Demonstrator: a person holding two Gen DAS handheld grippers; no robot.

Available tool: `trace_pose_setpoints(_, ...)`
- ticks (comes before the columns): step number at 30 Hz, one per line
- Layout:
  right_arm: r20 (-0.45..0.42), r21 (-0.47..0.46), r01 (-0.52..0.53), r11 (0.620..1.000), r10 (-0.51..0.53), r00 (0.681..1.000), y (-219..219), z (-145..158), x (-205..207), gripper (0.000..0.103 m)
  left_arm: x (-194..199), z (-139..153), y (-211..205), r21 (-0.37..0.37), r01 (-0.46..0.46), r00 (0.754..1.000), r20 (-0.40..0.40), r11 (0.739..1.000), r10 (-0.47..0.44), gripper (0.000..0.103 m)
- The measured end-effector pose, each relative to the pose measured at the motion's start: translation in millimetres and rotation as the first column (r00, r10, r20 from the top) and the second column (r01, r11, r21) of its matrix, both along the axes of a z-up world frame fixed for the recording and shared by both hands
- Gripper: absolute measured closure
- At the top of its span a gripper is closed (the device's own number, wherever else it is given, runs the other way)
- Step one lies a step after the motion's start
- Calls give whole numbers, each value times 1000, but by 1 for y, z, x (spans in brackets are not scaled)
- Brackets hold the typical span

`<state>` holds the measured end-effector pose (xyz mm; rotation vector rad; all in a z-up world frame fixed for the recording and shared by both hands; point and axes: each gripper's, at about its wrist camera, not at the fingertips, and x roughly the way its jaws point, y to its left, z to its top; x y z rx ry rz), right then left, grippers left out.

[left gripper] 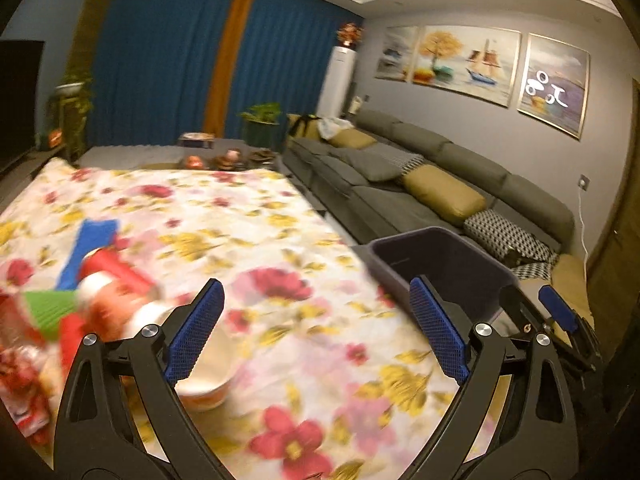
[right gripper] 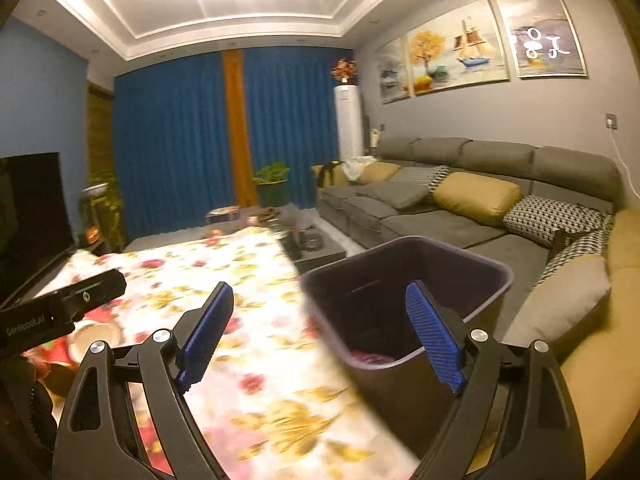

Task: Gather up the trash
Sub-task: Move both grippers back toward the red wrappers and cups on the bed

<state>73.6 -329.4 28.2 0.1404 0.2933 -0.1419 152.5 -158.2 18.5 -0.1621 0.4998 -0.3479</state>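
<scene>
Floral-cloth table [left gripper: 256,240] fills the space under both claws. Dark bin [right gripper: 404,300] sits just off its edge, ahead-right of right gripper [right gripper: 320,340], prob so trash drops straight in; something pinkish lies at its bottom. Trash pile [left gripper: 92,300] w/ paper bowl [left gripper: 204,388] is left of left gripper [left gripper: 316,332]. Both claws spread, nothing between. Cloth ahead is bare: free room.
</scene>
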Motion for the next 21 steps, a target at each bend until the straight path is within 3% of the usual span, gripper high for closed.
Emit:
trace_pose_setpoints(11, -12, 29, -142, 989, 142, 990, 78, -5, -15, 18, -51, -10, 102, 64, -223, 975, 29, 973, 221, 11)
trace_pose_setpoints(16, -30, 43, -185, 982, 186, 982, 100, -10, -14, 18, -74, -21, 143, 126, -330, 944, 52, 936, 326, 11)
trace_pose_setpoints(21, -47, 52, -217, 975, 219, 975, 117, -11, -11, 18, -88, -32, 179, 139, -383, 924, 39, 913, 381, 11)
